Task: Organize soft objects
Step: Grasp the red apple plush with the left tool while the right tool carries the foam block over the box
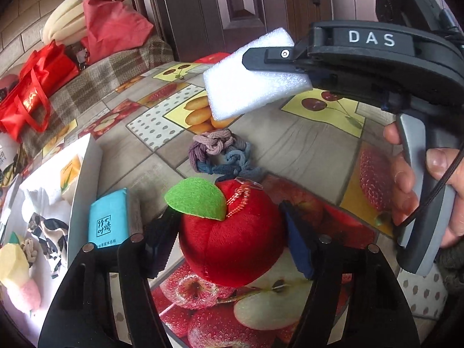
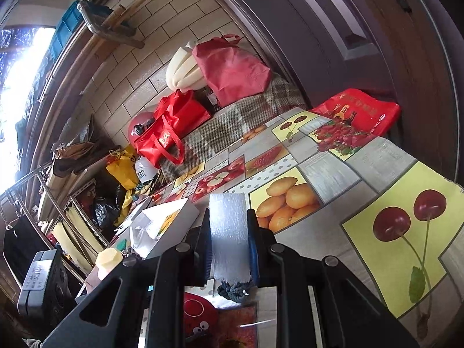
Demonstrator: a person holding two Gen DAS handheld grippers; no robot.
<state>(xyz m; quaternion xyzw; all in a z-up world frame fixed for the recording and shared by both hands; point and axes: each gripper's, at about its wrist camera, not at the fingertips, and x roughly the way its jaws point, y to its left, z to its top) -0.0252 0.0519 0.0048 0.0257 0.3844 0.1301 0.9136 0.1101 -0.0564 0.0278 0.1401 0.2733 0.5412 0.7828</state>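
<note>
Left wrist view shows the plush apple [image 1: 232,232] on the fruit-print tablecloth [image 1: 313,139], between the left gripper [image 1: 229,237] pads, which are open and not pressing yet. It looks light and squishy, so squeeze its fat red middle, not the felt leaf [image 1: 197,198]. Behind the apple lies a knotted cord ring [image 1: 220,153]. Above that, the right gripper [image 2: 229,240] is squeezed tight on a light white foam block [image 2: 229,232].

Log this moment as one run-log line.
left gripper: open around plush apple | right gripper: shut on white foam block | braided cord: on table
</note>
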